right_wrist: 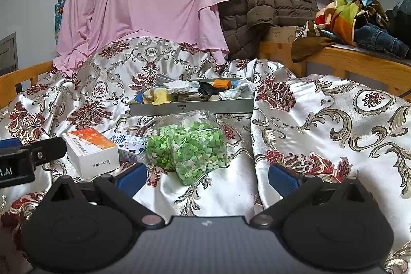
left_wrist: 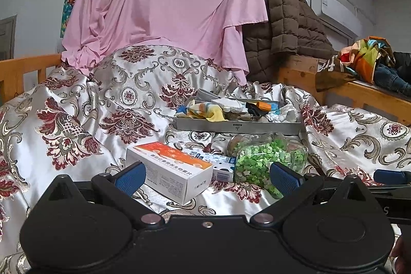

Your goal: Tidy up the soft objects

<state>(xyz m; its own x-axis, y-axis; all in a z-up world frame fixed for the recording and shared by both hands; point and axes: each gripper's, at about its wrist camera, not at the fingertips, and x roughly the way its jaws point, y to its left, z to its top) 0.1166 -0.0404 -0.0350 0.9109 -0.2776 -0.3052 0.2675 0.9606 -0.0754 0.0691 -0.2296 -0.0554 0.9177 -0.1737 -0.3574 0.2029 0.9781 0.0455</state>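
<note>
A grey metal tray lies on the patterned bedspread and holds several soft cloth items, socks and rags in yellow, white, black and orange. It also shows in the right wrist view with the cloths. My left gripper is open and empty, low over the bed, in front of a white and orange box. My right gripper is open and empty, just in front of a clear jar of green bits.
A small blue and white carton lies between the box and the jar. The floral bedspread is rumpled into folds. A pink sheet and a brown jacket hang behind. Clothes pile on the wooden ledge at right.
</note>
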